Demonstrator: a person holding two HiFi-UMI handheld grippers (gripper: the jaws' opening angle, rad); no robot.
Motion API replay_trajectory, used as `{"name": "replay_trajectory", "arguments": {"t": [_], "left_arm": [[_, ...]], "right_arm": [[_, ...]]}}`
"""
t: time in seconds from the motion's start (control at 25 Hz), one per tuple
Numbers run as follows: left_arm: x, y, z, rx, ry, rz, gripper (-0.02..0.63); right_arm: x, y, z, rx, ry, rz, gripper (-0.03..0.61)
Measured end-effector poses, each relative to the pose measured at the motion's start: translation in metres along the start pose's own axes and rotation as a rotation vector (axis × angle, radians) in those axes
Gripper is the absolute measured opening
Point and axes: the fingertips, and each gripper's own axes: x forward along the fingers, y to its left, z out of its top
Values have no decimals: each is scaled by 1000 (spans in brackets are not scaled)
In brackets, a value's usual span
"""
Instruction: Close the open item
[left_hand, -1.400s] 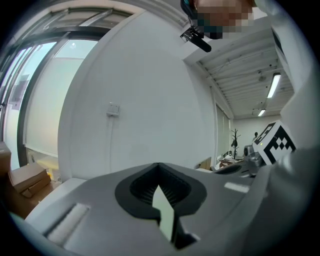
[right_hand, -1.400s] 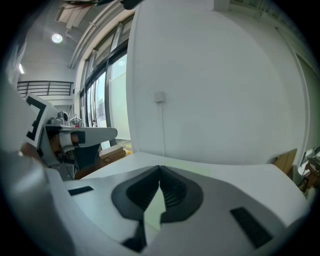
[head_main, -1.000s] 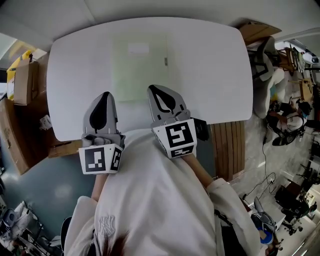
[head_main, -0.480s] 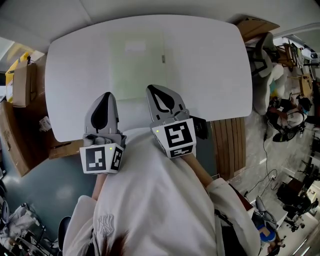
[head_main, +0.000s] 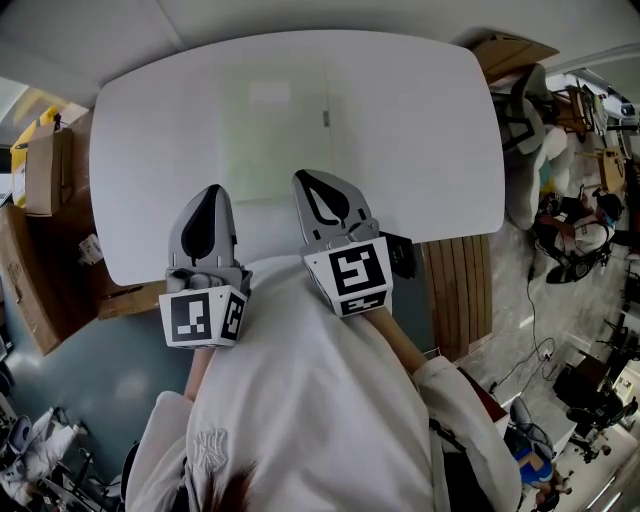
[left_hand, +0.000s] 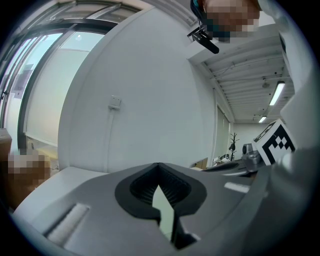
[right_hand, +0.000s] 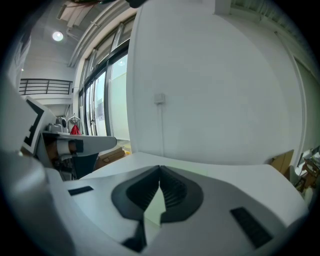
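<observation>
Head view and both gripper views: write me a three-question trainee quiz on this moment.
1. True or false: the left gripper has its jaws apart.
2. What lies flat on the table? A) a pale sheet B) an open laptop C) a bowl
3. Fill in: the right gripper is shut and holds ____.

Key: 1 false, the jaws are together; 2 A; 3 nothing.
</observation>
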Motion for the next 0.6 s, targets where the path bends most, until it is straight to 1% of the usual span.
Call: {"name": "replay_trajectory", "arguments": {"t": [0.6], "left_arm": [[0,0,-1,-7,-3,2,8]], "right_arm": [[0,1,-1,-6,2,2,9]]}}
